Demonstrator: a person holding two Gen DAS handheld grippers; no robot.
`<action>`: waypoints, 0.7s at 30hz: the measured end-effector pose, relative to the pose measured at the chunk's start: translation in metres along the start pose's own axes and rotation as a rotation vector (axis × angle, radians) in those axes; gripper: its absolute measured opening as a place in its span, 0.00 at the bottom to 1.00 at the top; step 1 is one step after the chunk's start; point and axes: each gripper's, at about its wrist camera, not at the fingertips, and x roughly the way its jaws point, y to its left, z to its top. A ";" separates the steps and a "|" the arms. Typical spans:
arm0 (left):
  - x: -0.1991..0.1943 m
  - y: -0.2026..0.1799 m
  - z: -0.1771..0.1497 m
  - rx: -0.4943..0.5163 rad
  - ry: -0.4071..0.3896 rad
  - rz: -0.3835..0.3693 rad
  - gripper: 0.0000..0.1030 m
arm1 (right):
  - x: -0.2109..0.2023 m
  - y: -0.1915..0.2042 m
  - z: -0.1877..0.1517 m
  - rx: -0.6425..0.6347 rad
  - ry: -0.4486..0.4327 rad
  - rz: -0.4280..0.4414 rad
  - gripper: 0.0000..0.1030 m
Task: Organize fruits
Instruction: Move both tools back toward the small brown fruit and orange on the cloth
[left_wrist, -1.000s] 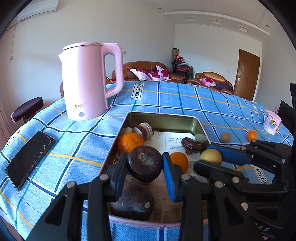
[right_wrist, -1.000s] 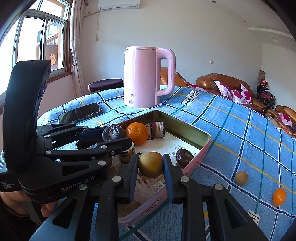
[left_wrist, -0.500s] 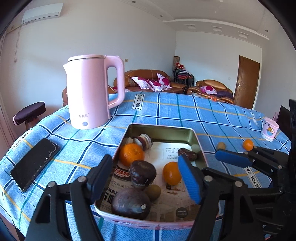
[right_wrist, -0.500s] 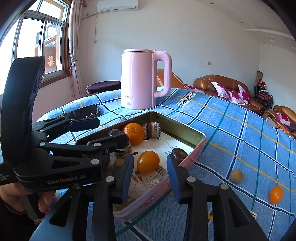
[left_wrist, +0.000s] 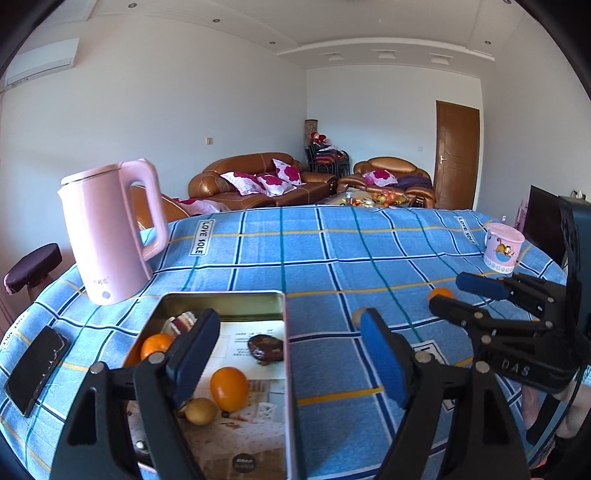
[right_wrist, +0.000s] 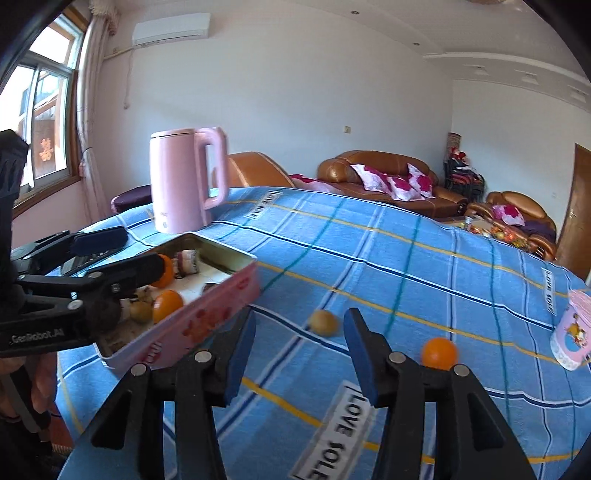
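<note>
A pink tin (left_wrist: 221, 295) (right_wrist: 207, 317) on the blue checked cloth holds two oranges (left_wrist: 229, 387), a yellow-brown fruit (left_wrist: 201, 410) and dark fruits (left_wrist: 266, 349). Right of the tin, a yellowish fruit (right_wrist: 323, 322) (left_wrist: 355, 316) and a small orange (right_wrist: 439, 352) (left_wrist: 439, 293) lie loose on the cloth. My left gripper (left_wrist: 291, 358) (right_wrist: 125, 251) hovers over the tin's right edge, jaws opening, nothing between them. My right gripper (right_wrist: 300, 354) (left_wrist: 454, 295) points at the yellowish fruit from short of it, jaws opening and empty.
A pink kettle (left_wrist: 107, 236) (right_wrist: 184, 181) stands behind the tin at the left. A black phone (left_wrist: 35, 365) lies near the left table edge. A pink mug (left_wrist: 502, 247) (right_wrist: 572, 332) sits at the far right. Sofas stand beyond the table.
The left gripper let go of a dark round fruit and the right a yellowish one, both into the tin. Both opened, drew back and swung right toward the loose fruits.
</note>
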 end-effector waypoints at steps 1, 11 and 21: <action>0.003 -0.007 0.002 0.007 0.003 -0.012 0.78 | -0.001 -0.013 -0.001 0.022 0.005 -0.032 0.51; 0.062 -0.065 0.010 0.072 0.126 -0.066 0.78 | 0.014 -0.087 -0.014 0.149 0.105 -0.185 0.52; 0.117 -0.071 0.008 0.071 0.249 -0.060 0.74 | 0.039 -0.100 -0.011 0.213 0.167 -0.124 0.52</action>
